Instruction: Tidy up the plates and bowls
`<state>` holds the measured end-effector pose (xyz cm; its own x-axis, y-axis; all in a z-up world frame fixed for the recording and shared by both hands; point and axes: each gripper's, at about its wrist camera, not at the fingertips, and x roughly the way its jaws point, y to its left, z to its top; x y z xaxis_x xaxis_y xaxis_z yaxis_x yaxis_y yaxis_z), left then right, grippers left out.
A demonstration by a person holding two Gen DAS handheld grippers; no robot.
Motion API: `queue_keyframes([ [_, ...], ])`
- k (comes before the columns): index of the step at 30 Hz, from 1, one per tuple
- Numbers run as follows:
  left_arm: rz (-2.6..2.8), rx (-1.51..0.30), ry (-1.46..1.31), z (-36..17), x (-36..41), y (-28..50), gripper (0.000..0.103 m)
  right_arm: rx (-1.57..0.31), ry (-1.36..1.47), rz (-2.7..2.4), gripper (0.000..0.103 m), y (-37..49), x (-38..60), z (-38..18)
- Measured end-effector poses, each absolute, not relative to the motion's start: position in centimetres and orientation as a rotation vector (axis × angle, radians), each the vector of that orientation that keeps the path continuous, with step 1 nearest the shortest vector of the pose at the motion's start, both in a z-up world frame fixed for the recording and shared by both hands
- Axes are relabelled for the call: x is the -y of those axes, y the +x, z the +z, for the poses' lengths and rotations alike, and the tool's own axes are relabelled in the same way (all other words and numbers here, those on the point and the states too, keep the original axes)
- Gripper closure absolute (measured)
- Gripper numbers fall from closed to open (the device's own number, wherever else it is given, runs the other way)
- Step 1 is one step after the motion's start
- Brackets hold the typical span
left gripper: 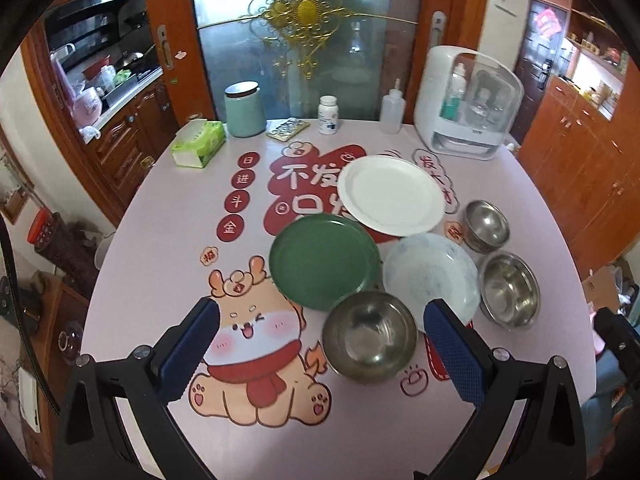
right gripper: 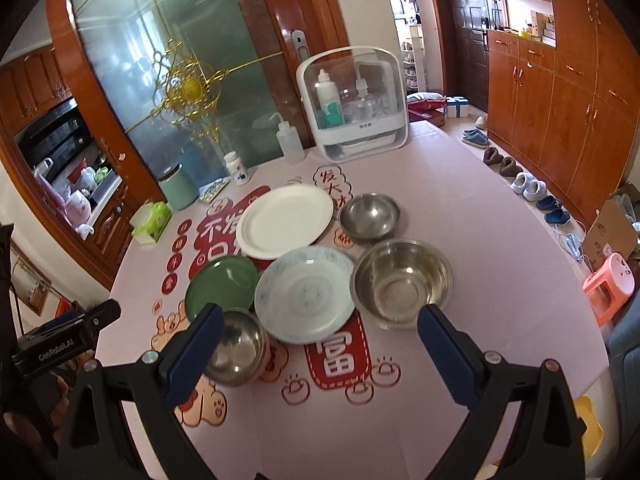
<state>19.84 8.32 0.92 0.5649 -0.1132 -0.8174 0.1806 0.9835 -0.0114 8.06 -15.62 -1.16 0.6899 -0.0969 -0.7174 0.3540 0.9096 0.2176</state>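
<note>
On the pink table lie a white plate (left gripper: 391,195) (right gripper: 285,221), a green plate (left gripper: 323,261) (right gripper: 221,287) and a pale patterned plate (left gripper: 431,276) (right gripper: 306,294). Three steel bowls stand around them: a near one (left gripper: 369,335) (right gripper: 236,346), a large one (left gripper: 510,289) (right gripper: 401,282) and a small far one (left gripper: 486,225) (right gripper: 370,214). My left gripper (left gripper: 320,334) hovers open above the near bowl and the table's cartoon print. My right gripper (right gripper: 318,340) hangs open over the patterned plate's near edge. Neither holds anything.
Along the table's far edge stand a tissue box (left gripper: 199,142), a teal canister (left gripper: 245,110), a pill bottle (left gripper: 329,115), a squeeze bottle (left gripper: 392,109) and a white bottle steriliser (left gripper: 466,102) (right gripper: 356,102). A pink stool (right gripper: 610,286) and several shoes (right gripper: 530,188) sit on the floor at right.
</note>
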Motion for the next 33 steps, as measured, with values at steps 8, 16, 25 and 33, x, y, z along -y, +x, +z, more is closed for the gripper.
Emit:
queue_keyframes([
  [8, -0.109, -0.976, 0.072, 1.3, -6.8, 24.5, 0.001, -0.761, 0.351, -0.221, 0.005, 12.7, 20.1, 0.2],
  [16, -0.053, -0.989, 0.047, 1.0, -4.5, 29.3, 0.001, -0.771, 0.355, -0.172, 0.005, 18.6, 25.1, 0.4],
  [25, 0.027, -0.997, 0.043, -0.9, -1.8, 35.8, 0.001, -0.820, 0.382, -0.075, 0.005, 26.7, 30.1, -1.9],
  [33, 0.058, -1.013, 0.026, -3.2, -0.9, 41.1, 0.001, -0.889, 0.391, 0.014, 0.005, 33.5, 32.2, -6.1],
])
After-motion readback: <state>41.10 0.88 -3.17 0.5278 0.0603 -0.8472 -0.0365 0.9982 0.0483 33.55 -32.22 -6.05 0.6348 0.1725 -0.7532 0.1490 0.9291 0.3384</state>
